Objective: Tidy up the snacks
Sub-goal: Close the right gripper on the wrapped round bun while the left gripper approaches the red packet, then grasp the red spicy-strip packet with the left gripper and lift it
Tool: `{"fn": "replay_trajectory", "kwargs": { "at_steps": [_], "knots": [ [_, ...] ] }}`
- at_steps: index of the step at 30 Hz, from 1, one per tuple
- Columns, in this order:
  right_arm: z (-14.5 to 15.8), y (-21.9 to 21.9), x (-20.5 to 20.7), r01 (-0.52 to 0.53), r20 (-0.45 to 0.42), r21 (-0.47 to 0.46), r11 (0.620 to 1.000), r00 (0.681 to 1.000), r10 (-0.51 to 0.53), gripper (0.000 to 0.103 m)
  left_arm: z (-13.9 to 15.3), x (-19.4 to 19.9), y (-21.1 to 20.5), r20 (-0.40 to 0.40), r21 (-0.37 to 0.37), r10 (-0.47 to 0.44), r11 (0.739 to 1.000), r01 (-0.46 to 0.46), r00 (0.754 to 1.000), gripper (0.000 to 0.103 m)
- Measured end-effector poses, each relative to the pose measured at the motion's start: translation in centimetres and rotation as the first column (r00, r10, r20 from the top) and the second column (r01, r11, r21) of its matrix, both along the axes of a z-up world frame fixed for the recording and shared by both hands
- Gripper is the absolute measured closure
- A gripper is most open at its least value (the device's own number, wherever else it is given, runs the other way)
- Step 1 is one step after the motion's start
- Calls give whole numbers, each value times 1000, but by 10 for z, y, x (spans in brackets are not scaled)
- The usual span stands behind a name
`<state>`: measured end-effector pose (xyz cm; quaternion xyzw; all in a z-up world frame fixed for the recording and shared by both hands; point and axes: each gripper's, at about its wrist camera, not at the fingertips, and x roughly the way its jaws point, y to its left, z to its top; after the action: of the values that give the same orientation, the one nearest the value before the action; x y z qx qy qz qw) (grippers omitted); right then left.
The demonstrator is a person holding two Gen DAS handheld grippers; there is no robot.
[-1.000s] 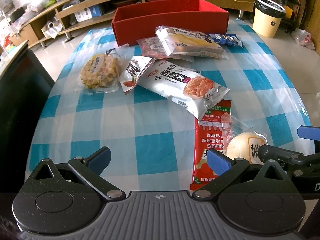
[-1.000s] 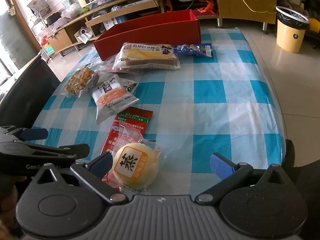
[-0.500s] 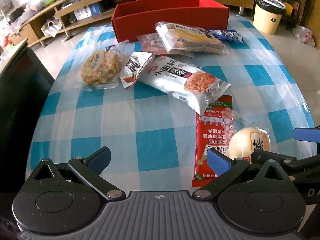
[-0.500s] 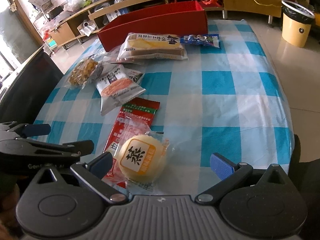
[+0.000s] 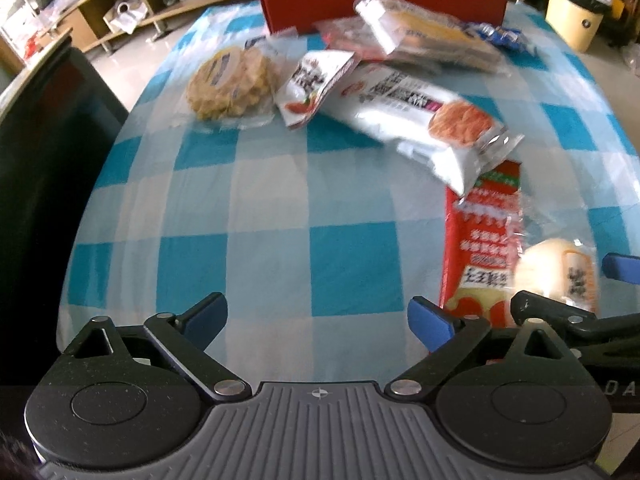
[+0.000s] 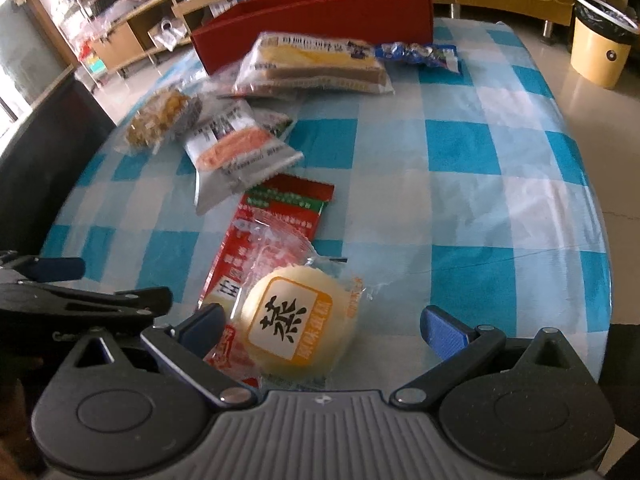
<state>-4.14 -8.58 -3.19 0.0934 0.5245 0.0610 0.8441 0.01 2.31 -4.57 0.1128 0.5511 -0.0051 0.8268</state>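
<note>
Right now both tools are released, nothing gripped. Right gripper (image 6: 322, 330) has jaws spread wide, with the round bun packet (image 6: 298, 322) lying between its fingertips, closer to the left finger, apparently not clamped. Bun's printed label faces up, packet roughly round so no clear long axis; clear wrapper tail trails forward-right. Under and just left of the bun is the red flat packet (image 6: 266, 248), long axis running away from the right gripper, tilted slightly right, green-banded end at the far side. Left gripper (image 5: 318, 316) is also wide open, over bare checkered tablecloth (image 5: 248, 216); the red packet sits just past its right fingertip. Ahead of the left gripper: white cracker bag (image 5: 420, 124), long axis diagonal, near end pointing forward-right toward the red packet and overlapping its far end. Small white-red sachet (image 5: 314, 84) beside it on the left, then round cookie pack (image 5: 232, 80) farther left. Far ahead: long bread packet (image 6: 316, 64) lying crosswise, blue candy pack (image 6: 420, 54) to its right, red box (image 6: 320, 20) behind them at the table's far edge. Left view is blurred.
</note>
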Motion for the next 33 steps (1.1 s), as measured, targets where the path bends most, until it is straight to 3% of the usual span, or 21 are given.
{"fn": "replay_trajectory", "kwargs": {
  "at_steps": [6,12,15,16,17,19,24,33],
  "knots": [
    [-10,8,2,-13,-27,-70,997,1000,11,0,-9,2,1,-37,19,5,1000,-5,999,9],
    [-12,13,3,46,-27,-92,995,998,-48,0,-9,4,4,-35,30,26,999,-25,999,9],
    [-10,11,9,-10,-60,-90,996,998,5,0,-9,4,2,-43,7,14,1000,-13,999,7],
    [-9,9,7,-20,-52,-86,996,999,15,4,-9,5,2,-43,-4,9,1000,-9,999,6],
    [-6,6,4,-12,-30,-88,996,1000,9,19,-8,5,2,-38,-11,6,1000,-7,999,6],
    [0,2,1,-23,1,-69,997,1000,24,38,-5,4,2,-23,-15,7,1000,-8,1000,5],
    [3,-9,0,-6,-4,12,1000,1000,6,46,-3,5,2,-15,-29,13,999,-13,1000,4],
    [20,-26,-2,38,78,25,999,996,-40,47,0,0,-22,10,-16,-86,996,86,996,3]
  ]
}}
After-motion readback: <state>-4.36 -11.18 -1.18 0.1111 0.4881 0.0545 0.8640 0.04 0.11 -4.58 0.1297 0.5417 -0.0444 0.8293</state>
